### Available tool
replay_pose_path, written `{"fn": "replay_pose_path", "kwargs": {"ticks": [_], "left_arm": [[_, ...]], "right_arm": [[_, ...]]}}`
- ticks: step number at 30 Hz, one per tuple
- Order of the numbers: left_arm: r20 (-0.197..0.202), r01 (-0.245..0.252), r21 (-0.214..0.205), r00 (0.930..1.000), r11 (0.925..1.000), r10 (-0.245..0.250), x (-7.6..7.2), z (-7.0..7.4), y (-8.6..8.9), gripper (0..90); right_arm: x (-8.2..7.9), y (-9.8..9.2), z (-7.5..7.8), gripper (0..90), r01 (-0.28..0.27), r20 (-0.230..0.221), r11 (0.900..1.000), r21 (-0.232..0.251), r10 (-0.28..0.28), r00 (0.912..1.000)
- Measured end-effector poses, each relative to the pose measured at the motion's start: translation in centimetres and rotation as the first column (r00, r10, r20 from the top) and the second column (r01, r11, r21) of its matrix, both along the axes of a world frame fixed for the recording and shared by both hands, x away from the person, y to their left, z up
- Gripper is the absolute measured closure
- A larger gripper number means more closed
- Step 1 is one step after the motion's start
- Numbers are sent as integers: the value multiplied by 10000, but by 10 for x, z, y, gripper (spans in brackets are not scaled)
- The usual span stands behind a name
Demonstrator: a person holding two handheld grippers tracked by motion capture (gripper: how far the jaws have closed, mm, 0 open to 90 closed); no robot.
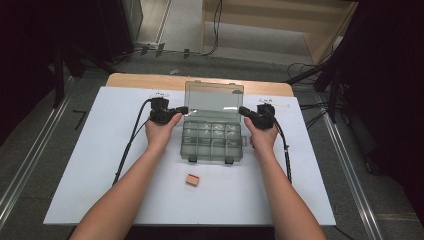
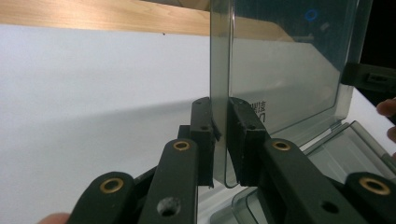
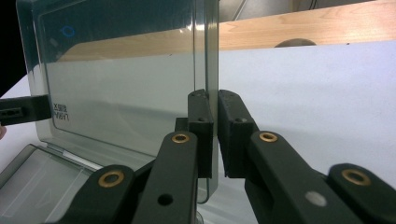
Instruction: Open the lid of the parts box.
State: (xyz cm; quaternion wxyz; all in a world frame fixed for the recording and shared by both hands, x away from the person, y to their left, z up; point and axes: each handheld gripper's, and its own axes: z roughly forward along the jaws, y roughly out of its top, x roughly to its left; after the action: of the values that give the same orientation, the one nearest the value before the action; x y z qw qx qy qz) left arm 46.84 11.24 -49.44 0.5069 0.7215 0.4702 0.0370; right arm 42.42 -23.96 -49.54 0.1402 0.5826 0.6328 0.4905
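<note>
Left gripper (image 1: 184, 109): jaws clamped on the left side edge of the lid (image 1: 214, 98).
Right gripper (image 1: 243, 110): jaws clamped on the right side edge, level with the left one.
Block (image 1: 193, 180): near, alone on the white sheet (image 1: 100, 165).
Box (image 1: 212, 141): between the hands, long axis left to right; compartments seem empty.
Lid: upright at the far side.

Wooden table (image 1: 150, 80), most of its top covered by a white sheet (image 1: 100, 165); bare wood shows as a strip along the far edge. On the sheet: a smoky clear compartment box (image 1: 212, 142) near the middle, lid standing upright. A small tan block (image 1: 192, 180) lies apart, nearer the person.
</note>
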Motion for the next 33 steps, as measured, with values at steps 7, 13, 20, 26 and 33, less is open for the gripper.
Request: {"fn": "replay_pose_path", "kwargs": {"ticks": [7,13,20,26,33], "left_arm": [[-521,-121,-207,9986,9997,110,3,-1,1,810],[-920,-135,-525,9957,9985,86,5,-4,3,805],[-838,-93,-468,9965,9989,53,6,-6,3,797],[-983,-71,-548,9952,9985,17,7,-8,4,788],[-1209,-168,-395,9926,9991,119,7,-11,4,768]], "right_arm": [[2,-1,-2,825,-31,-120,9997,246,34,9999],[4,-3,-4,822,-50,-240,9991,416,60,9997],[6,-4,-7,818,-20,-318,9983,580,39,9995],[8,-5,-10,814,-3,-427,9979,655,31,9991],[10,-5,-16,805,41,-618,9977,675,1,9981]]}}
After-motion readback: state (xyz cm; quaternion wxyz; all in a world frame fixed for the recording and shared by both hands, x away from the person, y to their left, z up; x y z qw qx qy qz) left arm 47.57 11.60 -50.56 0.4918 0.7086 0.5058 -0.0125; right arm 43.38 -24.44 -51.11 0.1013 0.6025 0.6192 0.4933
